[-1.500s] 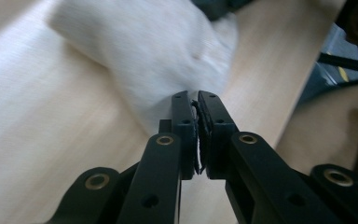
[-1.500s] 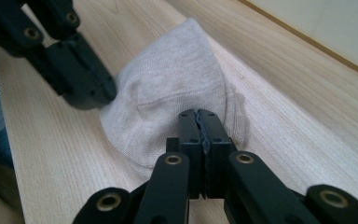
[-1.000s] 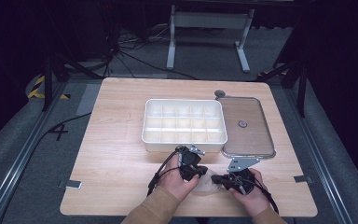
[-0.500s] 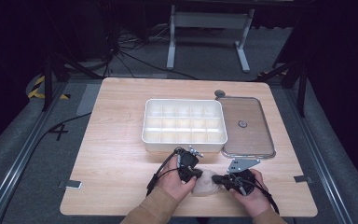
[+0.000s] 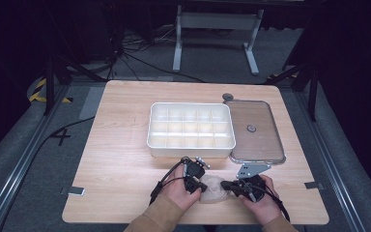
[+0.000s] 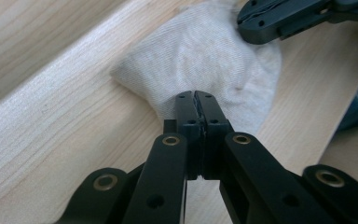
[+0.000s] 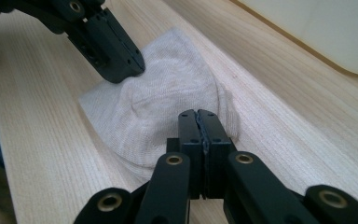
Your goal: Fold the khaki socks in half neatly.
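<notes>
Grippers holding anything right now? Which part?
Both jaw pairs are shut at a beige sock: left gripper and right gripper at opposite ends. Whether fabric is pinched cannot be told.

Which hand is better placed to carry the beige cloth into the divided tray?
Left, probably. The left tongs pinch the beige knitted cloth on the side nearer the white divided plastic tray; the right tongs grip its other end, toward the lid.

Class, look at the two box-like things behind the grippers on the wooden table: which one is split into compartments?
The white plastic tray, left of the other, holds a grid of small open compartments. The flat clear lid with a grey rim beside it has none.
</notes>
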`<state>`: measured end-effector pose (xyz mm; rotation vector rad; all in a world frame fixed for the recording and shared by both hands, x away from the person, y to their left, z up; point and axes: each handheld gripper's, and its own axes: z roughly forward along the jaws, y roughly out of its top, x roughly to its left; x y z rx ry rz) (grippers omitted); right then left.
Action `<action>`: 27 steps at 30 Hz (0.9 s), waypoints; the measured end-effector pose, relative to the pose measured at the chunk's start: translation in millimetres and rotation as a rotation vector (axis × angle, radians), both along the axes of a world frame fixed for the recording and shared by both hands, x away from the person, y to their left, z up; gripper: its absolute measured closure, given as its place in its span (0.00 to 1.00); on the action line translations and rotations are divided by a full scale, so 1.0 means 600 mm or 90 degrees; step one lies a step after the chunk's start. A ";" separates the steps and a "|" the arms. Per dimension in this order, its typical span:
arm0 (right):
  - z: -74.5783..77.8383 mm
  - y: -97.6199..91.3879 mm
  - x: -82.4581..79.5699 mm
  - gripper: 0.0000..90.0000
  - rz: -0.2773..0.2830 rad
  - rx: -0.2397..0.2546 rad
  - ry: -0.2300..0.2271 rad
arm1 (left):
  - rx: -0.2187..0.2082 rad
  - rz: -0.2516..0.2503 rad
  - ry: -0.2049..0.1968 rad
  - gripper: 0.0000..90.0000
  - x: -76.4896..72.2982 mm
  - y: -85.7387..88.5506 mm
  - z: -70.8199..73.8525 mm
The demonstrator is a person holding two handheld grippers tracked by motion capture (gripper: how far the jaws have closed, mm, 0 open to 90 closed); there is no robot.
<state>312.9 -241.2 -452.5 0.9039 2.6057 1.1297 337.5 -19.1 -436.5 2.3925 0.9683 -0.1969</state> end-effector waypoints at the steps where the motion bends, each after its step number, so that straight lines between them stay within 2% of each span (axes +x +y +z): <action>1: 0.000 0.000 0.000 0.99 0.000 0.000 0.000 | -0.016 -0.001 -0.009 0.98 0.000 0.002 0.004; 2: 0.004 -0.002 -0.001 0.99 -0.001 0.002 -0.005 | -0.030 0.004 -0.016 0.94 0.000 0.003 0.008; 3: 0.006 -0.001 -0.001 0.99 -0.003 0.005 -0.007 | -0.041 0.011 -0.036 0.94 -0.001 0.005 0.014; 5: 0.012 0.001 -0.003 0.99 -0.002 0.010 -0.015 | -0.043 0.009 -0.041 0.94 -0.004 0.006 0.016; 12: 0.024 0.025 -0.014 0.99 0.021 0.022 -0.036 | -0.037 0.009 -0.036 0.93 -0.004 0.009 0.017; 15: 0.025 0.039 -0.012 0.99 0.031 0.039 -0.041 | -0.035 0.014 -0.040 0.92 -0.004 0.015 0.017; 19: 0.020 0.048 -0.007 0.99 0.038 0.036 -0.037 | -0.037 0.023 -0.039 0.89 -0.003 0.027 0.019; 22: 0.005 0.050 0.002 0.99 0.031 0.002 -0.012 | -0.042 0.036 -0.037 0.84 0.000 0.036 0.018; 24: -0.004 0.048 0.004 0.99 0.027 -0.007 -0.004 | -0.059 0.049 -0.030 0.81 0.002 0.041 0.017; 25: -0.006 0.047 0.005 0.99 0.028 -0.001 -0.004 | -0.053 0.051 -0.033 0.80 0.002 0.043 0.018; 27: -0.007 0.047 0.004 0.99 0.027 0.001 -0.005 | -0.058 0.056 -0.026 0.77 0.002 0.041 0.015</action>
